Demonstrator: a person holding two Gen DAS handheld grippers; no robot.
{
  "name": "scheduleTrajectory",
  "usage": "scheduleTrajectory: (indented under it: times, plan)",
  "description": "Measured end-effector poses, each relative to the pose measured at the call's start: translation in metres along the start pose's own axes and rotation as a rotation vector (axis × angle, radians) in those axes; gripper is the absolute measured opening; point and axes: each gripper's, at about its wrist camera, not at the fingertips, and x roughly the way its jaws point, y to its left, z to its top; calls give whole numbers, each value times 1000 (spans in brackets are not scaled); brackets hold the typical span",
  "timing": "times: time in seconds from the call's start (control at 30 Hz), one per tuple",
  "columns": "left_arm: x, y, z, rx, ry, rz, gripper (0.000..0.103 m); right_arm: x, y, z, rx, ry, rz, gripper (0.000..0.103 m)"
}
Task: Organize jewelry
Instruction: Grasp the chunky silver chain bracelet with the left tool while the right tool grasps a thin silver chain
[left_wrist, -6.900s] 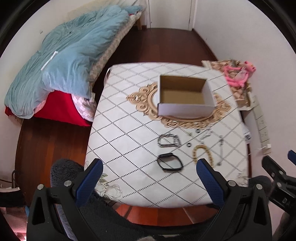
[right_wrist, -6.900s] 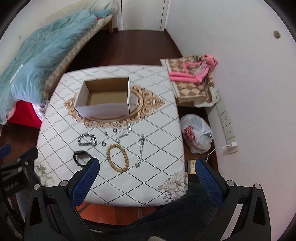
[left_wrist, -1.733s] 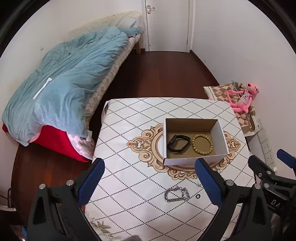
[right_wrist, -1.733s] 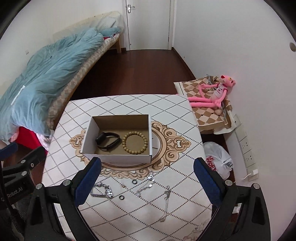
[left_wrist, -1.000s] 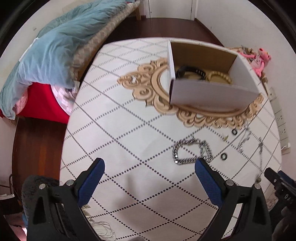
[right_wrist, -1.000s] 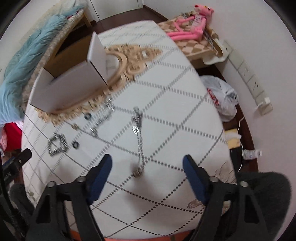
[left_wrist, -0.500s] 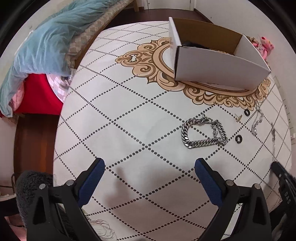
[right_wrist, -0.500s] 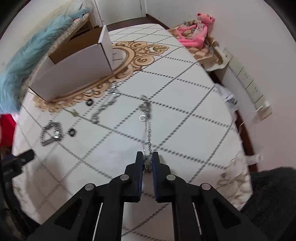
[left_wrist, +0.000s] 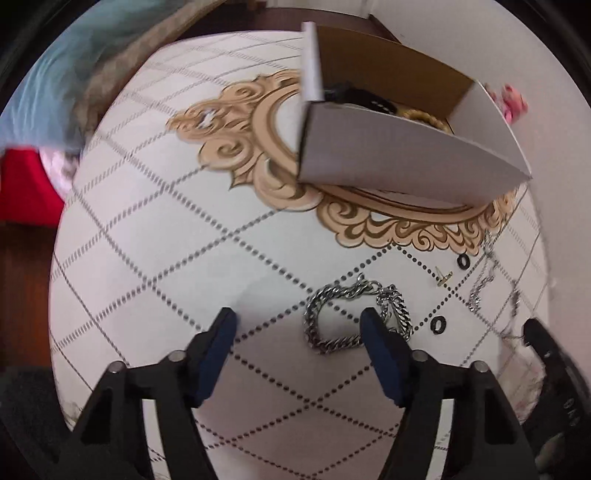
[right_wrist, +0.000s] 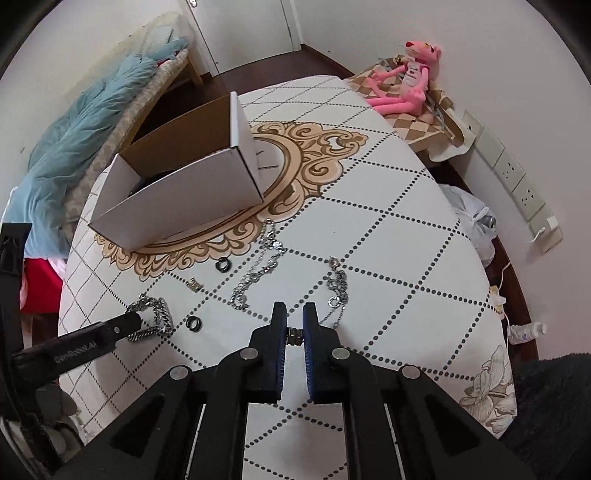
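Two hand-held grippers: right hand-held gripper (right_wrist: 294, 325) pinches the thin chain's (right_wrist: 338, 291) near end, chain running away; left hand-held gripper (left_wrist: 297, 326), half-closing, straddles the curb bracelet (left_wrist: 354, 314); only its view shows beads (left_wrist: 424, 118) inside the box (left_wrist: 406, 162).

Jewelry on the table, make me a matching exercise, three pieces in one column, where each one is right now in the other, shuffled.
1. chunky curb chain bracelet
2. thin silver chain
3. black band

A. inside the cardboard box
B. end pinched by the right gripper
C. on the table, between the left gripper's fingers

Pairs: 1-C, 2-B, 3-A
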Motion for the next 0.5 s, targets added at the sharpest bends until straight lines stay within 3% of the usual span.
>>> scheduleTrajectory:
  times: [0.07, 0.1, 0.17, 0.3, 0.5]
  plan:
    - [0, -13, 0, 72, -29, 48, 41, 1, -3, -1, 4, 1, -8, 9]
    - [-1, -18, -1, 104, -46, 35, 24, 2, -5, -1, 10, 4, -10, 9]
    - [-1, -24, -2, 123, -45, 20, 6, 3, -8, -1, 20, 6, -11, 9]
    - [-3, -11, -5, 69, -27, -81, 6, 0, -14, -2, 35, -1, -11, 9]
    - [-27, 12, -17, 15, -62, -129, 6, -11, -15, 2, 38, -21, 20, 9]
